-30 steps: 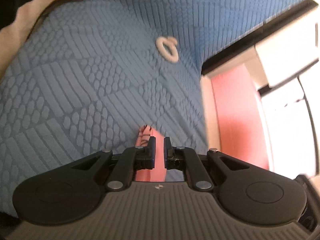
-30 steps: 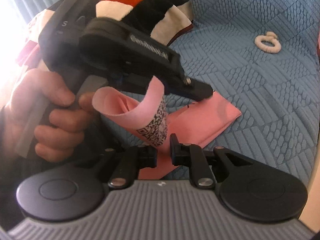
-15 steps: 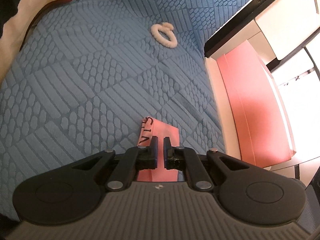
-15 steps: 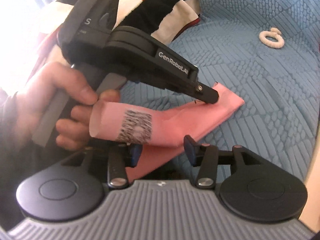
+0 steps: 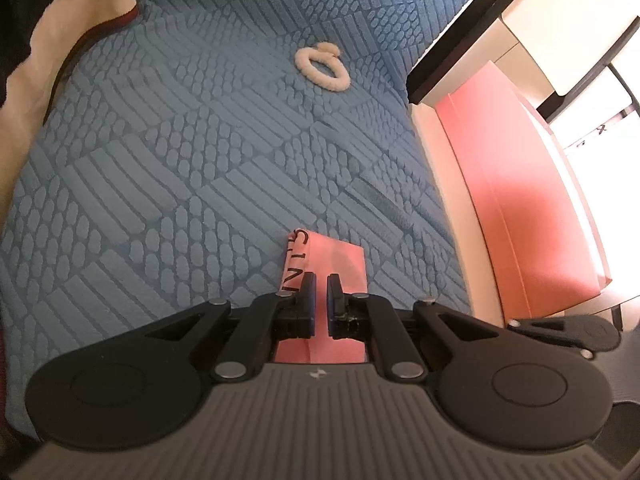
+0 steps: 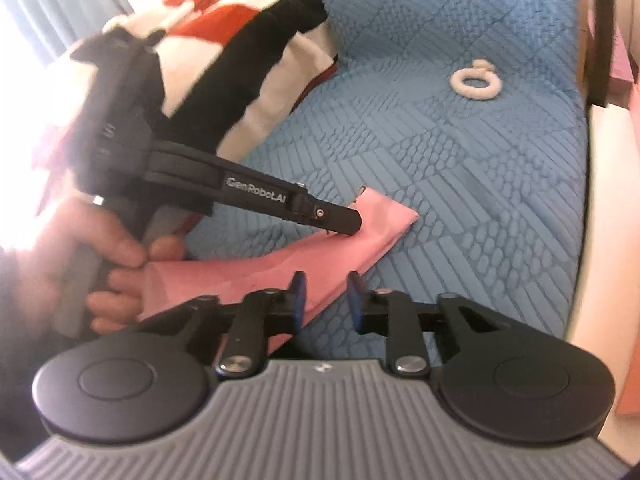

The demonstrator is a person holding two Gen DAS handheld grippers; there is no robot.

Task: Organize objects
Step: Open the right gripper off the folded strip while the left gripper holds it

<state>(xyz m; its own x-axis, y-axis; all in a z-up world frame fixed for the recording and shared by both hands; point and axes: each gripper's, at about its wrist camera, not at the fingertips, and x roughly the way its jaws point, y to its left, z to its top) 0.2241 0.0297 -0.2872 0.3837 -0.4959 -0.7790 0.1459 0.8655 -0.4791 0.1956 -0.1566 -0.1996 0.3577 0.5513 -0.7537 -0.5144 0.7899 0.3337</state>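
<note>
The pink packet [image 6: 320, 256], a flat sleeve with black lettering along one edge, lies on the blue quilted bed cover [image 5: 200, 160], well apart from the small white fluffy hair tie [image 6: 476, 82] and a red, black and white blanket [image 6: 248, 40] farther back. The left tool [image 5: 319, 286], in a person's hand [image 6: 112, 264], presses its nearly closed tips down on the packet's far end. The right tool [image 6: 325, 286] has just been closing and stands at a narrow gap, empty, just above the packet's near edge.
</note>
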